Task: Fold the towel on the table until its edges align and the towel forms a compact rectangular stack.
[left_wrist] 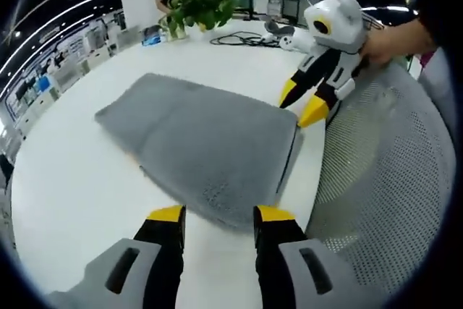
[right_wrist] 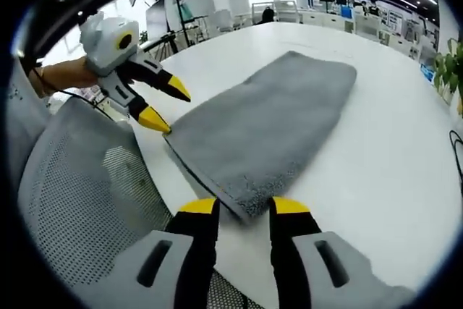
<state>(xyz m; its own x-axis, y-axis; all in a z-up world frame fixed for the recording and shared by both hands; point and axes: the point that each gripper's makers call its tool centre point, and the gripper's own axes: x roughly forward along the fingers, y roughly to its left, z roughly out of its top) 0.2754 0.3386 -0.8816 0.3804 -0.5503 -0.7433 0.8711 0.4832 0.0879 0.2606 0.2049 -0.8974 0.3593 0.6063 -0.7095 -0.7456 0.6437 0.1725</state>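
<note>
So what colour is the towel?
Grey towel, seen best in the right gripper view.

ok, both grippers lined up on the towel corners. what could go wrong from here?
1. The towel lies at the table's rim next to a mesh chair; a pull could drag it off.
2. It is already doubled: the open left gripper or right gripper may pinch one layer, skewing the edges.

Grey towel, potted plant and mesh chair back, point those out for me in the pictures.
Grey towel (left_wrist: 210, 142), left gripper view, middle of its folded top layer.
Potted plant (left_wrist: 202, 6), left gripper view, its green leaves.
Mesh chair back (right_wrist: 87, 193), right gripper view, the perforated grey panel.
</note>
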